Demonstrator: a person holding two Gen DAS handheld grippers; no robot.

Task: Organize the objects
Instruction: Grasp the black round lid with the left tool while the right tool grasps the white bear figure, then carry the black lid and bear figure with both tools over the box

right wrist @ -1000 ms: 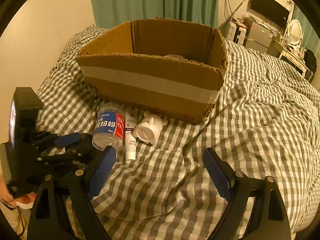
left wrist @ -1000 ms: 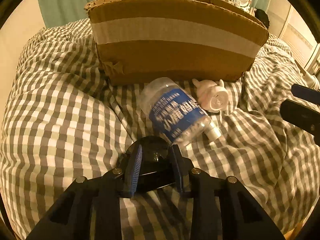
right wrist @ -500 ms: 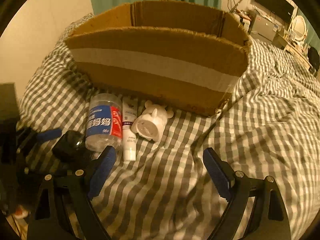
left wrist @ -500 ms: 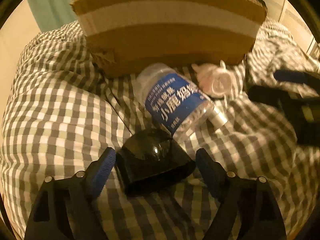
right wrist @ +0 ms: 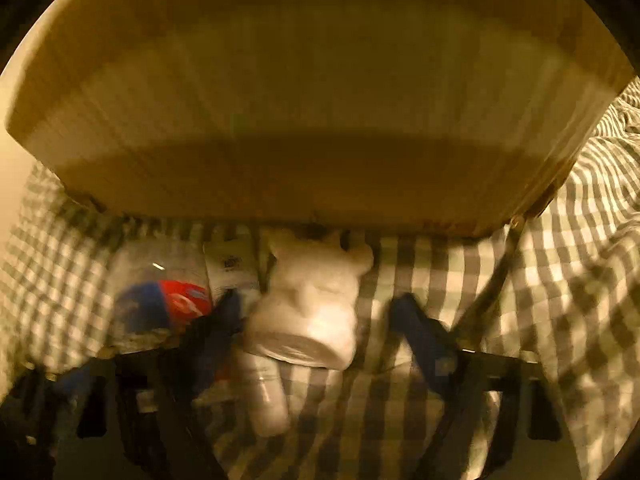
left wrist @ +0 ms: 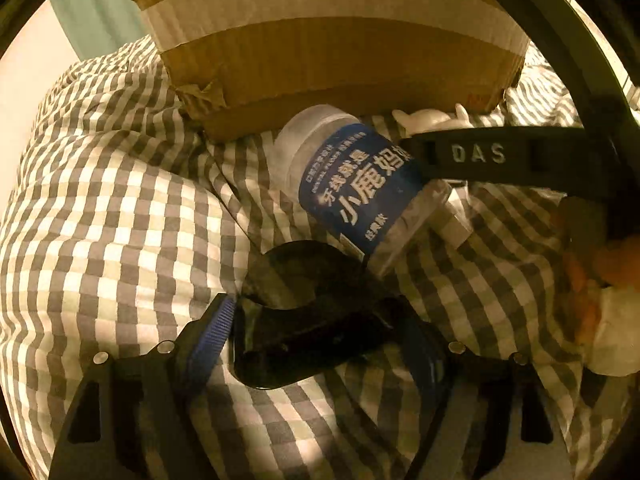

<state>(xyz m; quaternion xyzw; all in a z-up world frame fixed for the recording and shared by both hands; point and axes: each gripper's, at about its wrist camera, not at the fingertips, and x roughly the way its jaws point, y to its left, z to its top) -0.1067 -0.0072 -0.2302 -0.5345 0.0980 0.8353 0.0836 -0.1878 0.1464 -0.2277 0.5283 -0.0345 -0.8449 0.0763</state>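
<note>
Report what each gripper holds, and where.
Right gripper: nothing yet; jaws just closing around the white figurine, pads clear. Left gripper: jaws just narrowed beside the black object; grip cannot be told.

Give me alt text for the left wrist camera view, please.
The open left gripper straddles a glossy black object on a checked bedspread. Beyond lie a blue-labelled plastic jar and a cardboard box; the right gripper reaches in from the right.
</note>
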